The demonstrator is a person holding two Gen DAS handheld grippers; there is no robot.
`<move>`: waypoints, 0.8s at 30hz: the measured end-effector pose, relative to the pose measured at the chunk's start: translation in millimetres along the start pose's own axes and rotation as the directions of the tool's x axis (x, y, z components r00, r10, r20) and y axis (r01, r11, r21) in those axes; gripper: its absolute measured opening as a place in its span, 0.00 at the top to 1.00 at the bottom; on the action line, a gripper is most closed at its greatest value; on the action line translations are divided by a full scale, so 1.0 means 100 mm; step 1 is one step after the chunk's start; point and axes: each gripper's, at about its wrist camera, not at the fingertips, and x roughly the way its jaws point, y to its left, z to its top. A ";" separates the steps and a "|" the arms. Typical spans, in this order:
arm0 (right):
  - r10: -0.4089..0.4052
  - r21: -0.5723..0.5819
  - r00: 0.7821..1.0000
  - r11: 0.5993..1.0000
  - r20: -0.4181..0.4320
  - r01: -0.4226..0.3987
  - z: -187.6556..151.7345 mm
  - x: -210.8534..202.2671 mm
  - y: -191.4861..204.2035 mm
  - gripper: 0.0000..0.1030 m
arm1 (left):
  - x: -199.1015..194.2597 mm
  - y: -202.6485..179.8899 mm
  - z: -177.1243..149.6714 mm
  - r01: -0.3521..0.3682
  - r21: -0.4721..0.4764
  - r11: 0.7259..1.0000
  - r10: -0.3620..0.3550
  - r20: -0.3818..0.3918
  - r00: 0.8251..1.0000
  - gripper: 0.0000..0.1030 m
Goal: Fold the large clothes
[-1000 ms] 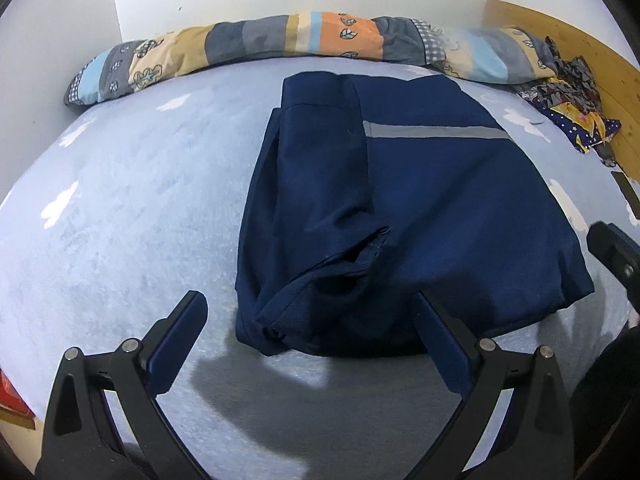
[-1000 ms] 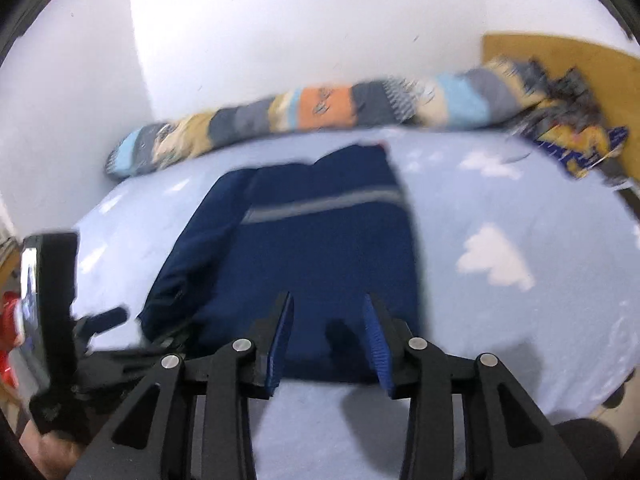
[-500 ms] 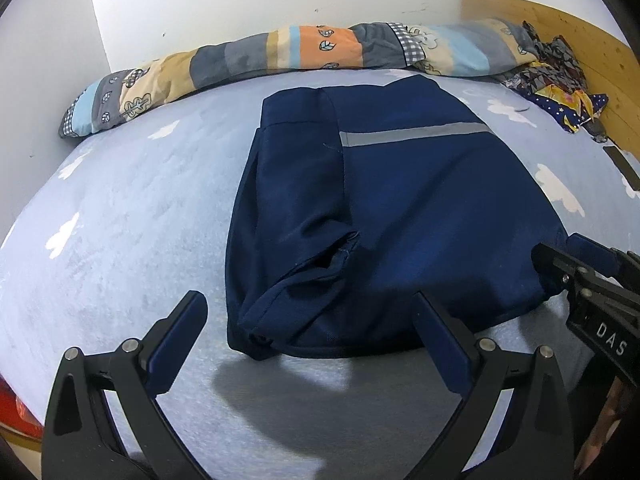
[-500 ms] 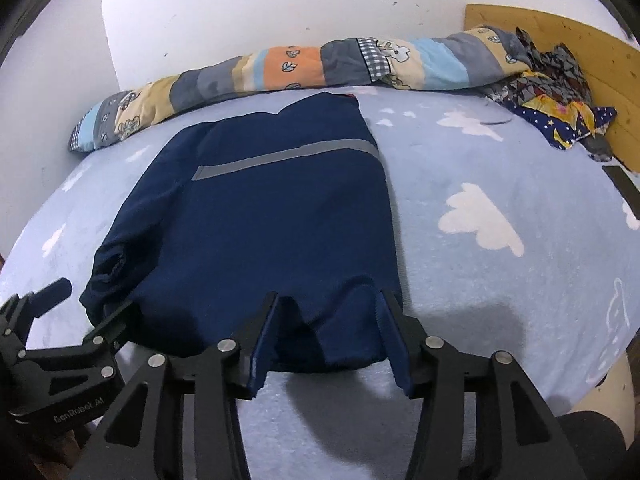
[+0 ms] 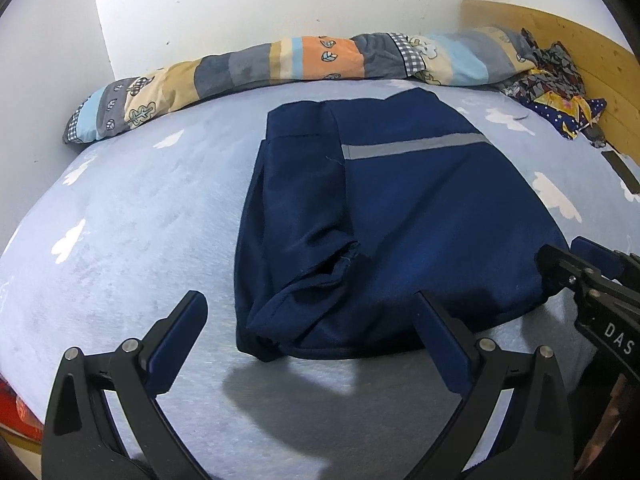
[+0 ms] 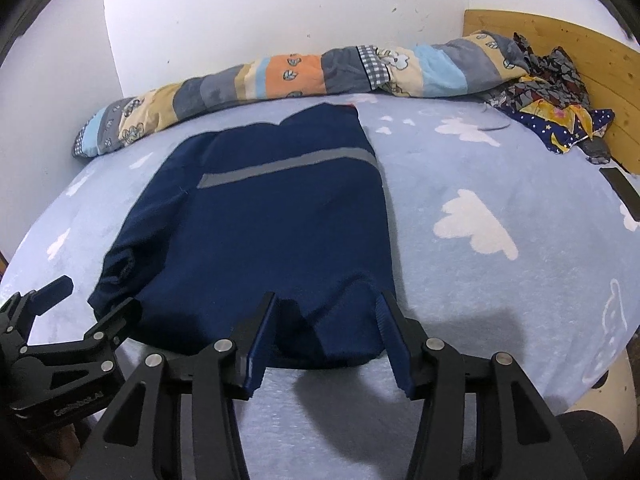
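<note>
A navy blue garment [image 5: 400,220] with a grey stripe lies partly folded on the light blue bed, its sleeve folded over the left side; it also shows in the right wrist view [image 6: 272,224]. My left gripper [image 5: 308,332] is open and empty at the garment's near left corner, just above the hem. My right gripper [image 6: 324,328] is open with its fingers either side of the garment's near right hem, holding nothing. The right gripper also shows at the right edge of the left wrist view [image 5: 592,280], and the left gripper at the lower left of the right wrist view [image 6: 68,320].
A patchwork quilt roll [image 5: 280,68] lies along the wall at the back of the bed [image 6: 500,200]. A crumpled patterned cloth [image 6: 560,108] lies by the wooden headboard [image 6: 560,40] at the right. A dark flat object [image 6: 622,192] rests near the right edge.
The right gripper has opened wider and moved forward to the garment's near hem. The left gripper stayed open and shifted slightly. The garment has not moved.
</note>
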 end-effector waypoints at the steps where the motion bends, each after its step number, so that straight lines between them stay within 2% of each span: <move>1: -0.001 -0.004 1.000 1.000 0.010 0.001 0.00 -0.03 0.01 0.49 | -0.01 0.01 0.00 0.003 -0.006 1.000 -0.003 0.003 1.000 0.01; 8: -0.003 -0.050 0.999 0.999 0.047 0.006 0.01 -0.13 0.08 0.46 | -0.09 0.06 0.01 0.007 -0.031 0.999 -0.007 0.008 1.000 0.01; 12: 0.008 -0.061 0.997 0.998 0.071 -0.003 0.01 -0.28 0.08 0.42 | -0.38 0.12 0.00 0.022 -0.052 0.998 -0.019 0.046 0.999 0.01; 17: 0.046 -0.122 0.988 0.992 0.148 -0.028 -0.10 -0.68 0.13 0.29 | -0.83 0.22 -0.16 0.098 -0.106 0.989 -0.088 0.097 0.991 0.00; 19: 0.075 -0.136 0.982 0.989 0.174 -0.052 -0.17 -0.83 0.13 0.12 | -0.87 0.20 -0.11 0.101 -0.099 0.990 -0.092 0.089 0.992 0.00; 22: 0.067 -0.135 0.975 0.990 0.210 -0.039 -0.19 -0.92 0.12 0.09 | -0.88 0.17 -0.07 0.070 -0.094 0.993 -0.059 0.115 0.992 0.00; 24: 0.046 -0.135 0.980 0.991 0.195 -0.020 -0.15 -0.89 0.12 0.09 | -0.84 0.14 -0.05 0.056 -0.086 0.995 -0.050 0.076 0.996 0.00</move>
